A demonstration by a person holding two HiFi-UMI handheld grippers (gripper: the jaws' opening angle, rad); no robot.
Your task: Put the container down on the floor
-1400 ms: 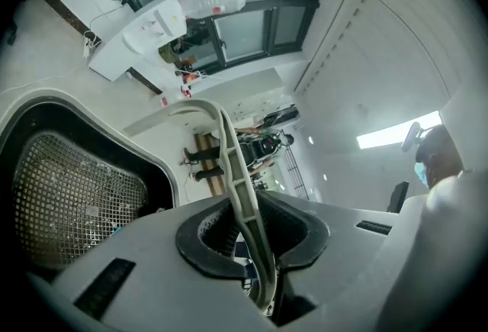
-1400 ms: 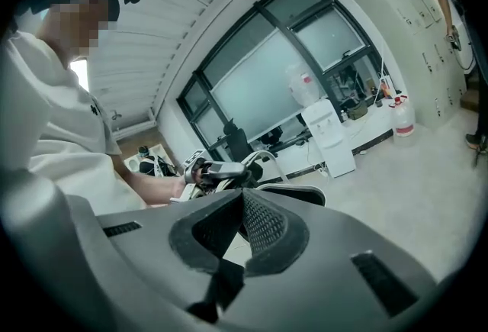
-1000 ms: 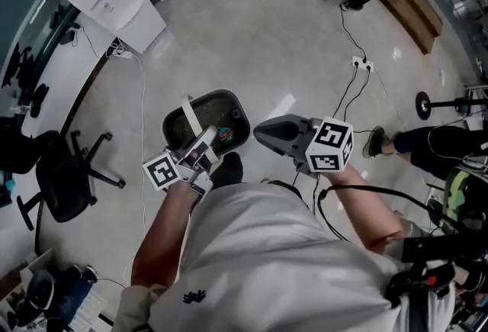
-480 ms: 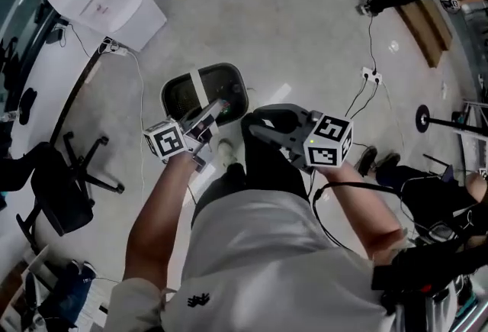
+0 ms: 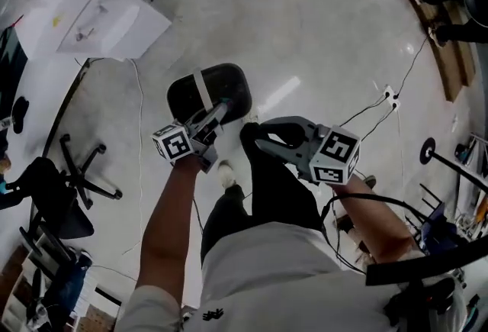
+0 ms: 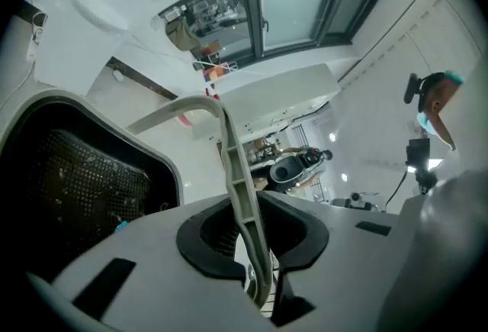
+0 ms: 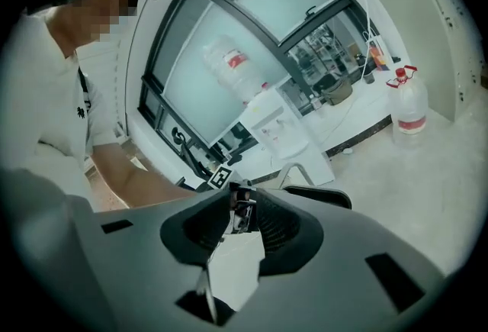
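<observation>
A black container [image 5: 225, 90] with a pale grey bail handle [image 5: 200, 90] hangs from my left gripper [image 5: 217, 111], above the pale floor. In the left gripper view the jaws are shut on the grey handle [image 6: 238, 193], and the container's dark mesh inside [image 6: 84, 178] shows at left. My right gripper [image 5: 250, 133] is just right of the container, in front of the person's dark trouser leg. Its jaws are drawn together with nothing between them. The right gripper view shows the container's rim [image 7: 320, 197] beyond the right gripper [image 7: 242, 216].
A black office chair [image 5: 72, 185] stands at left. A white dispenser cabinet [image 5: 91, 14] is at the back left, with a thin cable [image 5: 141, 117] trailing from it. A power strip [image 5: 389, 94] and a round stand base [image 5: 427, 151] are at right. A water bottle [image 7: 410, 109] stands by the wall.
The person has stepped forward with the container still hanging from the left gripper. Both grippers have drifted slightly up the picture, and the floor behind them has shifted.
</observation>
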